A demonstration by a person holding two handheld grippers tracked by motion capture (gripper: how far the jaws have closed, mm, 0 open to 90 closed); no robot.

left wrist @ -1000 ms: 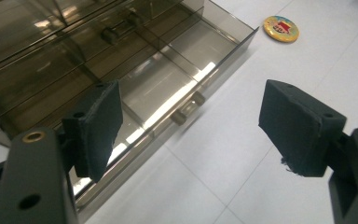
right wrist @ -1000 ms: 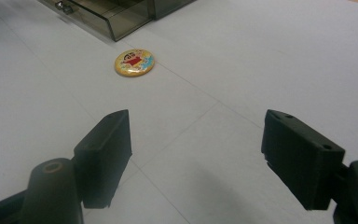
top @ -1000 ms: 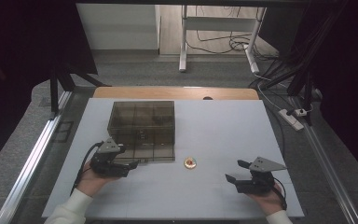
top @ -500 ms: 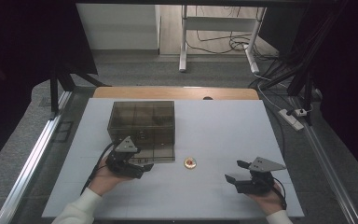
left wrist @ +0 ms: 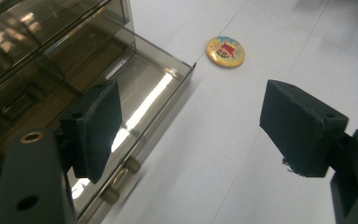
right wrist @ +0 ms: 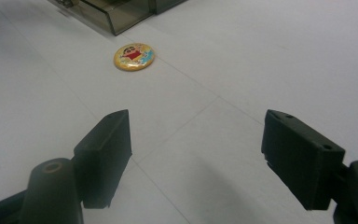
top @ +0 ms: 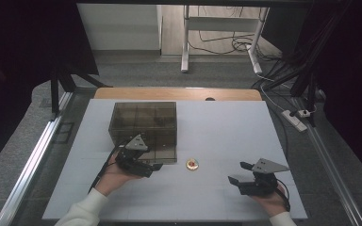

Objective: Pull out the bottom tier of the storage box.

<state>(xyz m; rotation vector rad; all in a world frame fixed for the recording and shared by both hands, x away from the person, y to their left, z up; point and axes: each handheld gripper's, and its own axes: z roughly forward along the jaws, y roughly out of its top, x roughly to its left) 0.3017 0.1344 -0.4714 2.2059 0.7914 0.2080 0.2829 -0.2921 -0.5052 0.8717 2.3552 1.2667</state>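
High view is showing the badge (top: 192, 164) lying untouched at lower centre beside the drawer box's (top: 143, 123) pulled-out drawer (left wrist: 135, 116); left gripper (top: 153, 167) and right gripper (top: 238, 174) are waiting, jaws apart, empty.

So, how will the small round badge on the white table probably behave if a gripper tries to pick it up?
The badge lies flat and thin on the table, so open jaws may struggle to get under its edge. Its glossy face suggests it could slide when pushed. It looks stiff and probably light, and unlikely to roll while lying flat.
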